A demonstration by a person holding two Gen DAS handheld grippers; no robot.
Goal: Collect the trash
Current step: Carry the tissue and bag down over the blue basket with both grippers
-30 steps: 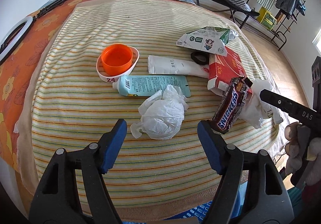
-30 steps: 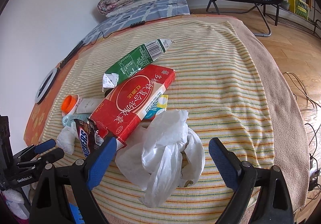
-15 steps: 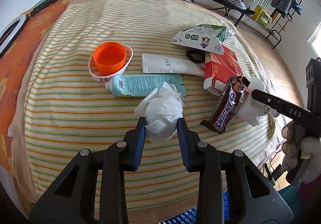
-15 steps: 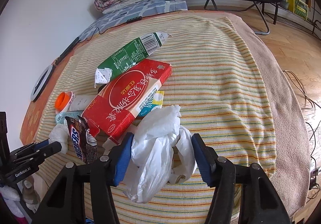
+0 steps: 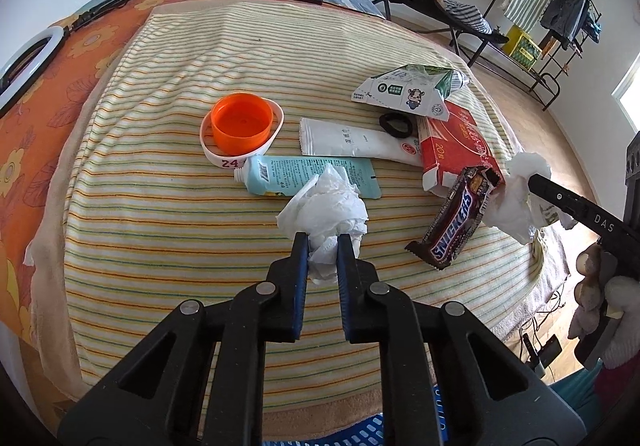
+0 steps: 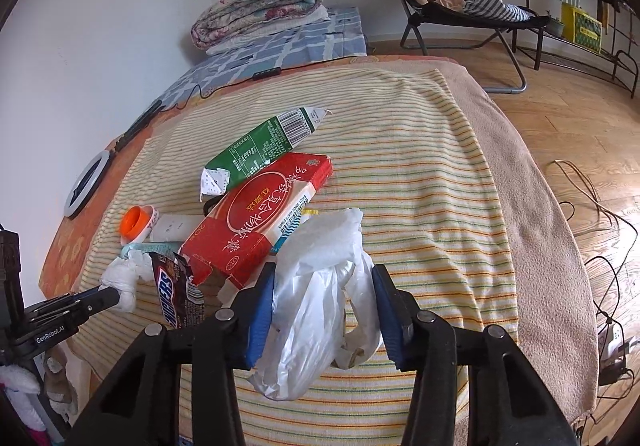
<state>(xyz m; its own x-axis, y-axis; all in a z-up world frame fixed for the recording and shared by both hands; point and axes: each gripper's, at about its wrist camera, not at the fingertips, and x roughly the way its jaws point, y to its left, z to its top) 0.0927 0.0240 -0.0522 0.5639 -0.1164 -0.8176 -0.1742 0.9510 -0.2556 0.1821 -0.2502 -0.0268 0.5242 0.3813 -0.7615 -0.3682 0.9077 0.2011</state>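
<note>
Trash lies on a striped blanket (image 5: 160, 230). My left gripper (image 5: 323, 242) is shut on a crumpled white tissue (image 5: 326, 206), which also shows in the right wrist view (image 6: 120, 276). My right gripper (image 6: 323, 278) has its blue pads pressed against both sides of a white plastic bag (image 6: 320, 286), still resting on the blanket. Beside them lie a Snickers wrapper (image 5: 456, 226), a red carton (image 5: 452, 150), a green-white milk carton (image 5: 408, 94), a teal tube (image 5: 308, 176), a white tube (image 5: 352, 140) and an orange cap (image 5: 240, 122) in a white ring.
A black hair tie (image 5: 396, 125) lies by the milk carton. A blue basket rim (image 5: 360, 434) shows below the bed's near edge. A folded quilt (image 6: 260, 10) lies at the far end. A folding chair (image 6: 452, 2) and cables (image 6: 600, 246) are on the wooden floor.
Both grippers went from wide open to closed: the left onto the tissue, the right onto the plastic bag. Both moved forward toward their items.
</note>
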